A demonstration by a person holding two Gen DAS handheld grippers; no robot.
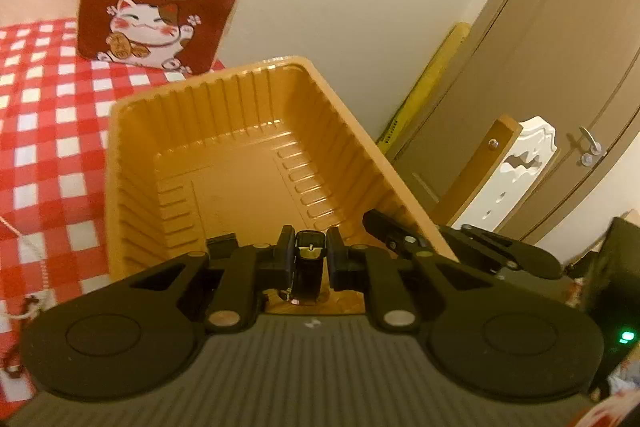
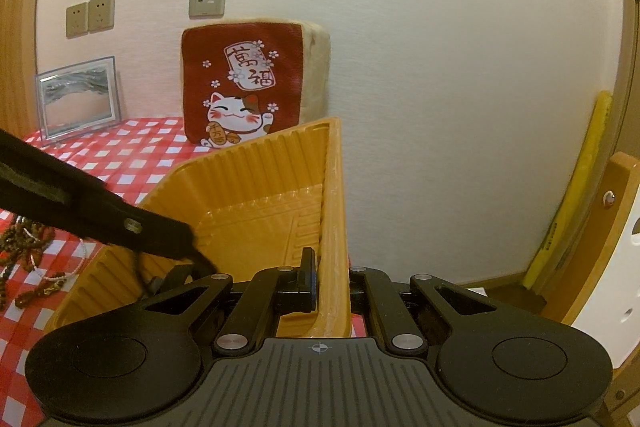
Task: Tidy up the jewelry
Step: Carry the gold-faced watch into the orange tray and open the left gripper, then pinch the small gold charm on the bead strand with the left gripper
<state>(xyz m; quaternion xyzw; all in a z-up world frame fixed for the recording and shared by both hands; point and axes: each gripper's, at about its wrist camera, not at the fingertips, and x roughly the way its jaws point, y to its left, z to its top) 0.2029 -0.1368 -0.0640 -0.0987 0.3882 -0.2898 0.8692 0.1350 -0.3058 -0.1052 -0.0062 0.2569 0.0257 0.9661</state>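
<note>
Red-and-white checked cloth (image 2: 132, 155) covers the table, cream wall behind, a red lucky-cat cushion (image 2: 244, 91) propped at the far side. Front and centre, the ribbed golden plastic tray (image 1: 224, 131) sits tilted. Right gripper (image 2: 330, 281) is clamped tight on the tray's right rim. Left gripper (image 1: 310, 259) hovers over the tray's near end, jaws narrow, pinching a black watch strap with a metal buckle (image 1: 309, 263). Beaded necklaces (image 2: 28, 247) lie heaped on the cloth, far left.

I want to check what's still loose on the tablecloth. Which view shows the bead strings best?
The right wrist view: the bead strings lie piled at its left edge. The left wrist view catches only one strand at its left edge.
</note>
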